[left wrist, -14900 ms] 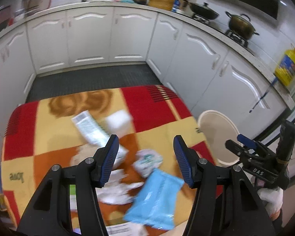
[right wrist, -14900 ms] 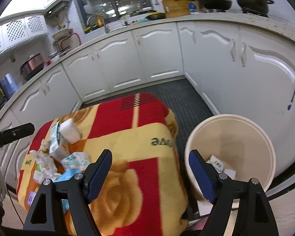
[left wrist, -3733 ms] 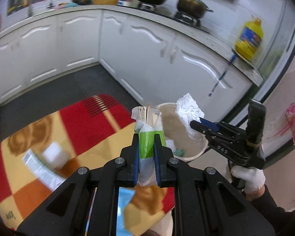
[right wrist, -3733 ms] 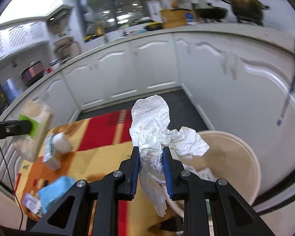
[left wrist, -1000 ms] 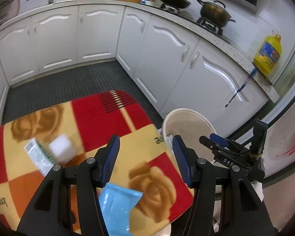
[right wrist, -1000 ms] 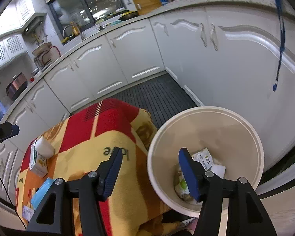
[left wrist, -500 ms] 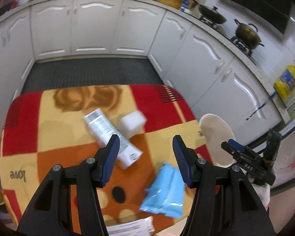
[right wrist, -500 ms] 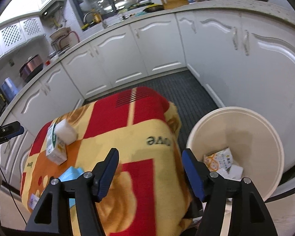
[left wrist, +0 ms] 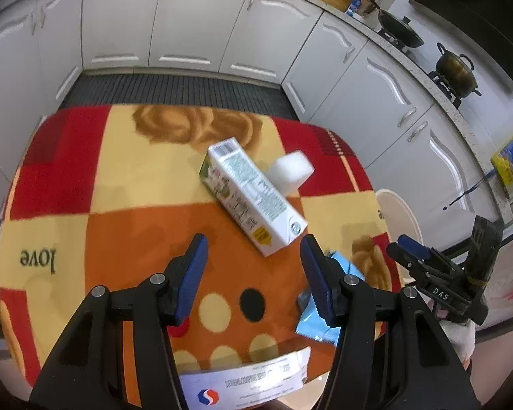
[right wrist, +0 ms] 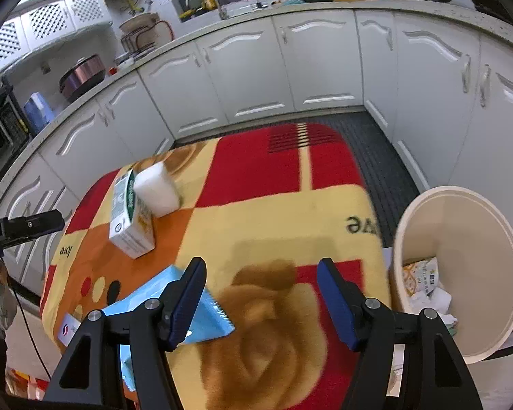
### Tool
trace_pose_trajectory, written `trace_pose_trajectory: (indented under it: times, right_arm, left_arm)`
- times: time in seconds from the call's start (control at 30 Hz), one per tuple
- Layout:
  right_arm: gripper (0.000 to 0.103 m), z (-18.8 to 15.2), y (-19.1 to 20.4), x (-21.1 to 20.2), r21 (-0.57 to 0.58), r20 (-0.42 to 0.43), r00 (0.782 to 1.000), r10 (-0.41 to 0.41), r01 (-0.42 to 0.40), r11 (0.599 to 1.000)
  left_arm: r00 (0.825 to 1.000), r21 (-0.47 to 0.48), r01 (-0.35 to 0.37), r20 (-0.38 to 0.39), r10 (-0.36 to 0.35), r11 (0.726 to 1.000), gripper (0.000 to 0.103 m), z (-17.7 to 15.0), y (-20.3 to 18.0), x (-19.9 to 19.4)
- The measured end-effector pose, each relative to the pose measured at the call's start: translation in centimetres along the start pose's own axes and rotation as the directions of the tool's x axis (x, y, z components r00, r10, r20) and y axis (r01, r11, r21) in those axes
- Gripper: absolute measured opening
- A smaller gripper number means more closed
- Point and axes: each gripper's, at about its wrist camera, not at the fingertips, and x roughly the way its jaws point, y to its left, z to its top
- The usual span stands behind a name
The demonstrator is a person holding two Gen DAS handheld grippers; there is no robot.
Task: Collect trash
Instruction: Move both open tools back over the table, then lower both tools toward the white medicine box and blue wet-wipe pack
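Between pickups, by the look of it: left gripper (left wrist: 253, 266) spread wide and empty above the patterned blanket (left wrist: 119, 184), right gripper (right wrist: 261, 294) likewise parted and empty nearer the bin side. Still to collect: drink carton (left wrist: 253, 201) lying flat mid-blanket, touching a white foam block (left wrist: 290, 176); light-blue plastic packet (right wrist: 174, 311) near the blanket's front edge, partly behind the right gripper's finger; printed paper slip (left wrist: 246, 381) at the very front. Cream waste bin (right wrist: 496, 239) just beside the blanket, already holding wrappers and crumpled paper. Probably next: lowering over the carton, straddling its narrow sides, closing firmly.
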Motion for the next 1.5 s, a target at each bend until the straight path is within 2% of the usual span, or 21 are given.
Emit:
trace_pose_trajectory:
  times: [0.17, 0.53, 0.73, 0.9, 1.07, 1.3, 1.5]
  right_arm:
    - [0.068, -0.4, 1.5, 0.8, -0.036, -0.032, 0.999, 0.018, -0.02, 0.999]
    - [0.068, -1.9, 3.3, 1.1, -0.08, -0.101, 0.994, 0.037, -0.045, 0.996]
    - [0.068, -3.3, 3.0, 1.1, -0.041, -0.173, 0.978, 0.114, -0.123, 0.992]
    - [0.068, -4.5, 4.1, 1.7, -0.119, -0.225, 0.972, 0.067, -0.095, 0.988]
    - [0.068, -5.2, 4.9, 1.9, -0.156, -0.257, 0.964, 0.069, -0.112, 0.981]
    - [0.068, -4.9, 7.0, 3.0, -0.168, -0.255, 0.962, 0.096, -0.142, 0.976]
    - [0.068, -3.7, 9.0, 4.6, -0.143, -0.215, 0.969, 0.123, -0.156, 0.977]
  left_arm:
    - [1.0, -0.005, -0.001, -0.028, 0.001, 1.0, 0.055, -1.4, 0.9, 0.2]
    - [0.997, -0.053, 0.002, -0.075, -0.006, 0.999, 0.055, -3.8, 3.5, 0.5]
    - [0.995, -0.031, 0.001, -0.101, -0.004, 1.0, 0.055, -5.4, 4.0, -0.7]
    - [0.988, 0.009, -0.001, -0.153, 0.003, 1.0, 0.055, -7.7, 4.0, -1.9]
    - [0.977, 0.016, -0.009, -0.214, 0.012, 1.0, 0.055, -10.3, 4.5, -2.9]
    - [0.953, 0.009, -0.053, -0.299, 0.053, 0.999, 0.055, -13.3, 5.3, -1.7]
    - [0.968, -0.013, -0.069, -0.243, 0.064, 0.998, 0.055, -11.7, 5.5, -0.7]
